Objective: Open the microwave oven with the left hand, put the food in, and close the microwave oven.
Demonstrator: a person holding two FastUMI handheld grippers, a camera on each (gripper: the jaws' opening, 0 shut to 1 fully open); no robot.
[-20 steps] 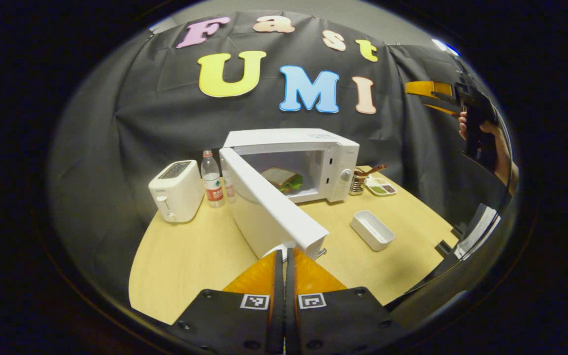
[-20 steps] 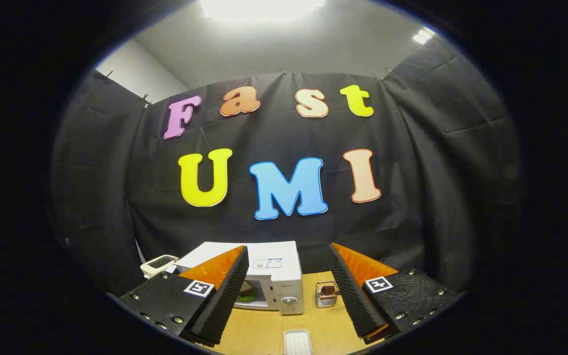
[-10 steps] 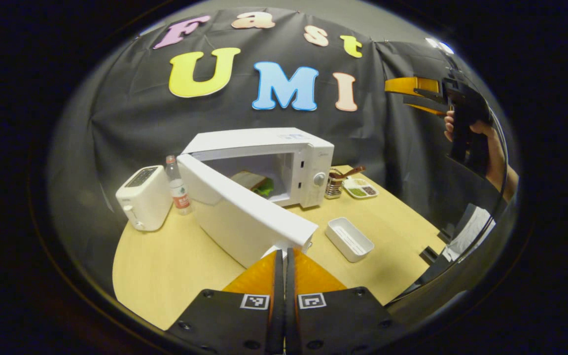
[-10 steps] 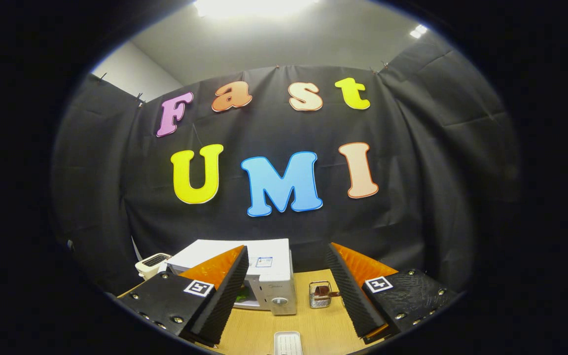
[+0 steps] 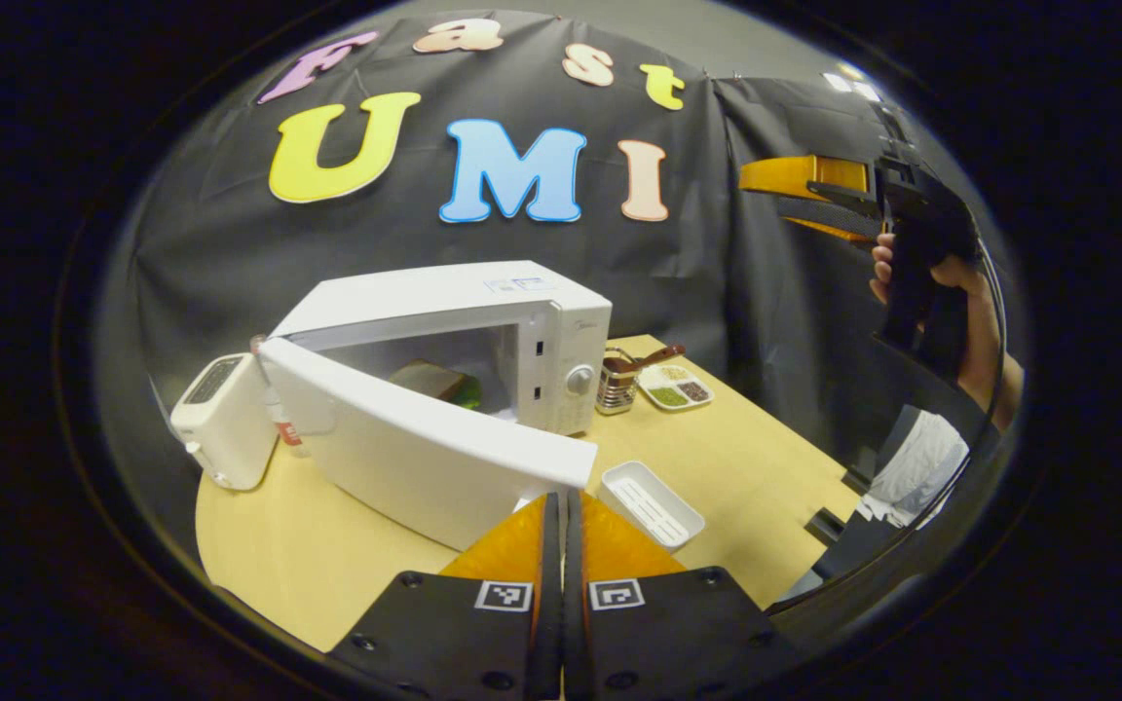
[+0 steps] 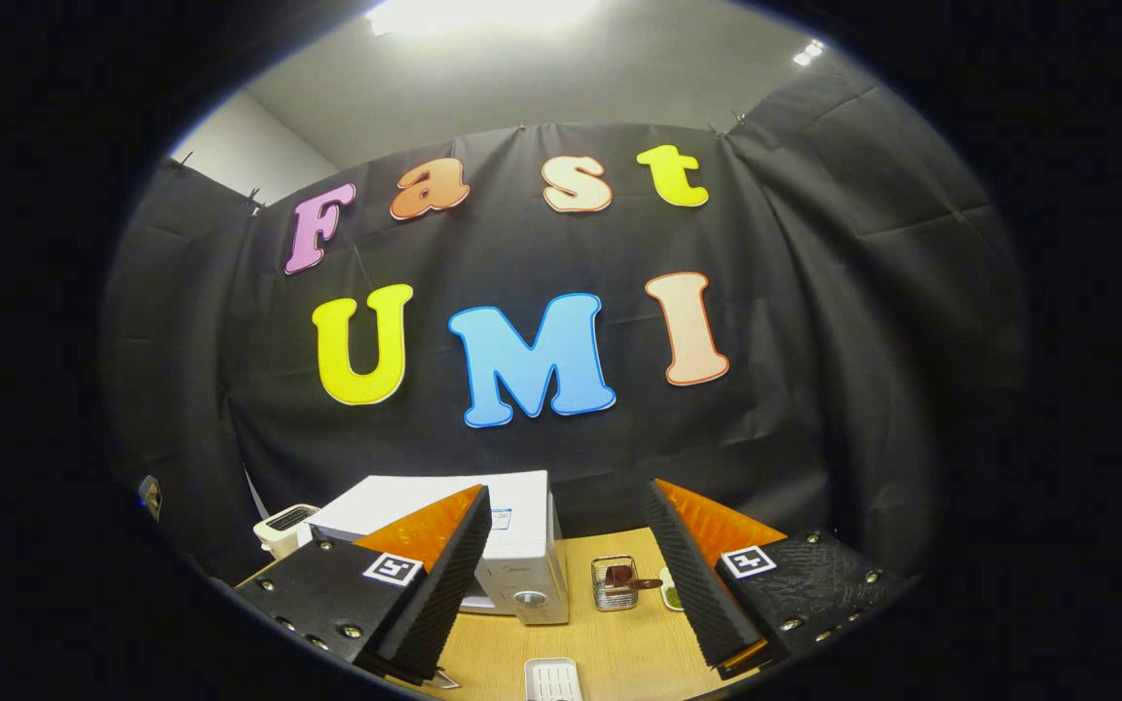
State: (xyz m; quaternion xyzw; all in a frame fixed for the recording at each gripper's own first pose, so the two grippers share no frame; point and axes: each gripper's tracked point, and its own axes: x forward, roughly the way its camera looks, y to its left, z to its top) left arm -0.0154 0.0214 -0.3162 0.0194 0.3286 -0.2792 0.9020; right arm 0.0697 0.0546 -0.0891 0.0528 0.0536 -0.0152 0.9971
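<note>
Closing up: your left hand-held gripper (image 5: 557, 506), fingers pressed together, sits at the free edge of the white microwave oven's rigid, hinged door (image 5: 425, 453). Sandwich food (image 5: 439, 382) is inside. Push there, gently. Right hand-held gripper (image 6: 561, 574) hangs apart.

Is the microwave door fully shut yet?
No, the microwave door stands partly open, with the food visible inside the microwave.

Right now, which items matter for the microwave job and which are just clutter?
Job: microwave, its door, food inside, left gripper, shut.
Clutter: toaster, white tray, utensil holder, condiment dish, bottle.
</note>
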